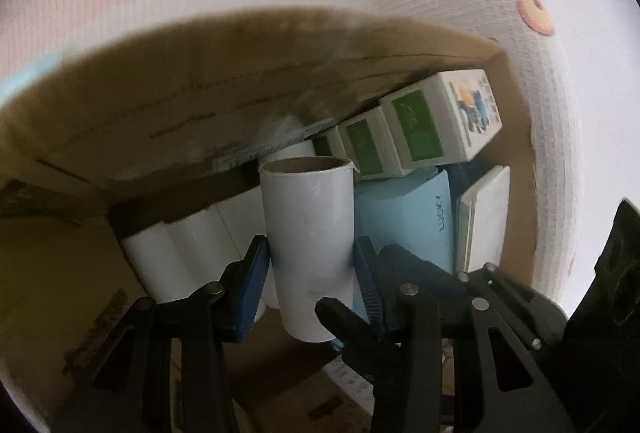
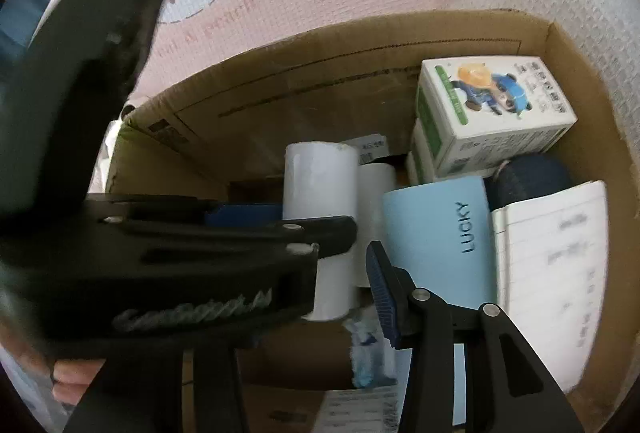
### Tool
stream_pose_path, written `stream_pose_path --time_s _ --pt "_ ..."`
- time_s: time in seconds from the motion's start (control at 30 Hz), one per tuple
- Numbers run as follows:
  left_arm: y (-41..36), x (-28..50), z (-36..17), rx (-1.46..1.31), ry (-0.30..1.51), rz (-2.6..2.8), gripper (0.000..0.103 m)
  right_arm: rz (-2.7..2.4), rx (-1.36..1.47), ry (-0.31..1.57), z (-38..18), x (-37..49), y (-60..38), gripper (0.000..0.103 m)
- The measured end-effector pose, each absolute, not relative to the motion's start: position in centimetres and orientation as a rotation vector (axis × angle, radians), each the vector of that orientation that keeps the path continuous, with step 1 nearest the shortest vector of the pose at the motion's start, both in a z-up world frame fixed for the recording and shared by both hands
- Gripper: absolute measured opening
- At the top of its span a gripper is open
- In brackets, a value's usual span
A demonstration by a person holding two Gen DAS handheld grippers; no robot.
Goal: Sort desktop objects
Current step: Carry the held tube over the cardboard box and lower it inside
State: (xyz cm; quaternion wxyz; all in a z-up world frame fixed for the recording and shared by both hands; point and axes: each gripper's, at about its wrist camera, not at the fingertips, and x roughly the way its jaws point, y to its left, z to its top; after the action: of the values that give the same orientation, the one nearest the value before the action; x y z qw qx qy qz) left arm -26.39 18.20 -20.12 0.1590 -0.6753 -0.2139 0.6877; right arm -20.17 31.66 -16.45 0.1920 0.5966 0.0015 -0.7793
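- Inside the cardboard box (image 1: 224, 105), the left gripper (image 1: 310, 269) has its jaws clamped on a white roll (image 1: 308, 233), upright beside the blue cup (image 1: 404, 217).
- The placing step seems in hand; next, release among the other rolls (image 1: 188, 245).
- The right gripper (image 2: 360, 273) hovers nearby; only one of its jaws shows, so I cannot tell its state.

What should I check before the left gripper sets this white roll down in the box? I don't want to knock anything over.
1. Grip on the white roll: ok, the left gripper has a pad on each side of it.
2. Roll upright: ok, open core end faces up.
3. Roll over the cardboard box: ok, box walls surround it.
4. Landing spot: cannot tell, the floor beneath the roll is hidden; other white rolls lie at its left.
5. Blue cup clearance: not ok, it sits close at the roll's right.
6. Right gripper out of the way: not ok, open and right beside the left one.
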Motion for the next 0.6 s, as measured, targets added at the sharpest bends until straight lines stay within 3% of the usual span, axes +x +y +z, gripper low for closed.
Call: stream_pose_path --time_s 0.13,0.27,0.57,0.6 --pt "18.5 -26.5 -21.1 -1.971 -0.638 1.967 0.047 -2.153 1.713 0.040 -17.5 -20.1 31.9 0.041" --pt "18.7 -26.4 -21.5 -1.978 -0.635 1.998 0.047 -2.139 1.748 0.023 -18.2 -20.2 32.4 0.028" --pt "18.0 -25.9 -21.8 -2.009 -0.703 2.041 0.047 -2.099 1.783 0.063 -19.5 -20.3 32.9 0.026" --pt "17.8 -25.8 -21.8 -2.017 -0.691 2.056 0.043 -2.102 1.784 0.070 -19.6 -20.3 33.0 0.025"
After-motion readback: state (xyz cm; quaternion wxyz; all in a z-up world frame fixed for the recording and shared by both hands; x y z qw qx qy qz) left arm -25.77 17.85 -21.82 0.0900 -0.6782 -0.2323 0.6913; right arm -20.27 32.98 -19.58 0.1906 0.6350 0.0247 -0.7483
